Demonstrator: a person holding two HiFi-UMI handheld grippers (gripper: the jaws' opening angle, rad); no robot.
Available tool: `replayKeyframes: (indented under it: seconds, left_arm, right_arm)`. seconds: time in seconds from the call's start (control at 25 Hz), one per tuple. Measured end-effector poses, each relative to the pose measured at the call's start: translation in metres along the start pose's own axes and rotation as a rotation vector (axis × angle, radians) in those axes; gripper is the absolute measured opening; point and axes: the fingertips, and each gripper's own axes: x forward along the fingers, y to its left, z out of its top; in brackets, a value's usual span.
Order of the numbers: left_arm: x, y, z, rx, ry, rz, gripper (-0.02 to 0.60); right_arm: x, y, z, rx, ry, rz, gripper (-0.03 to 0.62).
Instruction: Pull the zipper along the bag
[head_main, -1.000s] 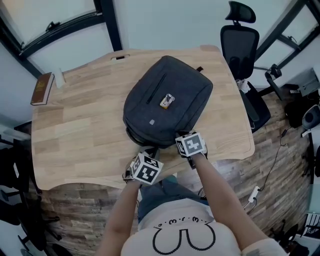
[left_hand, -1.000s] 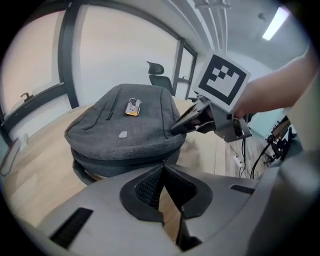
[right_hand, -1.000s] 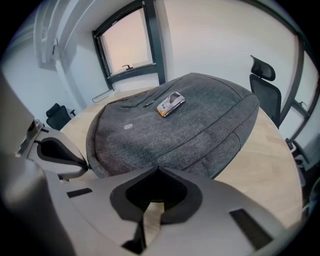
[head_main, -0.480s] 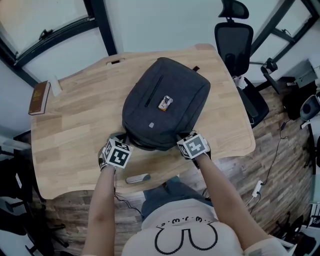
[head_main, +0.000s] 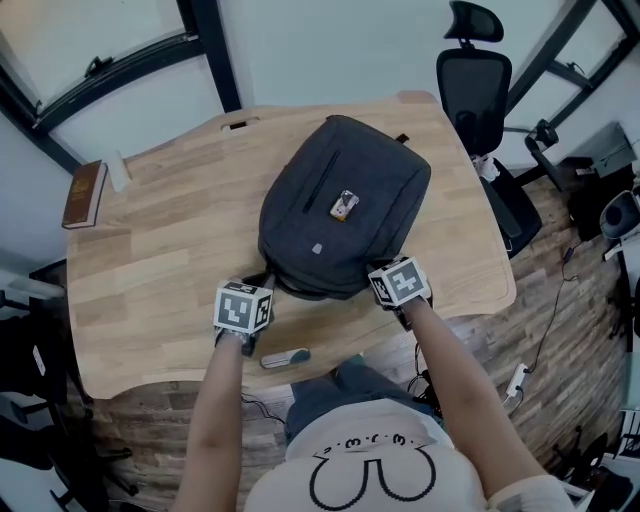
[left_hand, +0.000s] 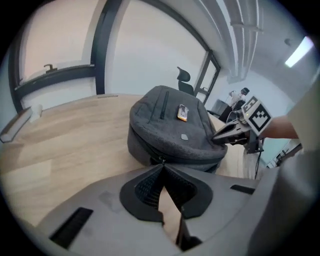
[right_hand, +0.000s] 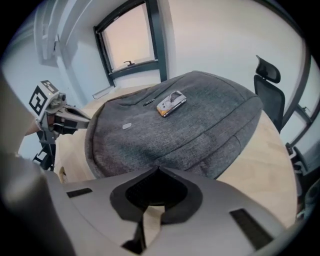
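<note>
Centrally, bag (head_main: 345, 215) on wooden table (head_main: 150, 265); book (head_main: 83, 194) at edge; office chair (head_main: 474, 85) beyond.

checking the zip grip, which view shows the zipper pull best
The left gripper view: the zipper pull sits right at the left gripper's closed tips, against the bag's side. In the head view the gripper covers it; the right gripper view shows only the bag's top.

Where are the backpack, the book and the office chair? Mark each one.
backpack (head_main: 375, 235), head view, bare grey front panel.
book (head_main: 84, 194), head view, middle of its cover.
office chair (head_main: 473, 85), head view, its backrest.
</note>
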Motion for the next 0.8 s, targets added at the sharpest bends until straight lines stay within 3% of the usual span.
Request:
replayKeyframes:
  seconds: [0.16,0.32,0.44,0.48,0.52,0.56,0.8]
  left_arm:
    - [0.015,-0.067,-0.019,-0.015,0.009,-0.16,0.017]
    - [0.035,-0.129,-0.022,0.016,0.011,-0.266,0.017]
    - [0.043,-0.149,-0.021,0.021,0.013,-0.291,0.017]
    - [0.044,-0.152,-0.021,0.026,0.015,-0.293,0.018]
    - [0.045,-0.154,-0.021,0.031,0.018,-0.293,0.017]
    - [0.045,-0.155,-0.02,0.036,0.02,-0.294,0.018]
    - [0.045,-0.156,-0.019,0.045,0.025,-0.291,0.018]
  right_arm:
    - [-0.021,-0.04,0.006,0.071,-0.129,-0.1,0.052]
    - [-0.056,-0.047,0.016,0.067,-0.24,-0.082,0.054]
    - [-0.072,-0.039,0.014,0.02,-0.264,-0.042,0.054]
    - [-0.076,-0.031,0.014,0.011,-0.268,0.01,0.116]
    - [-0.079,-0.02,0.014,-0.003,-0.267,0.081,0.293]
    - [-0.081,-0.007,0.013,-0.035,-0.262,0.151,0.387]
    - [-0.076,0.057,0.0,-0.471,-0.151,0.316,0.405]
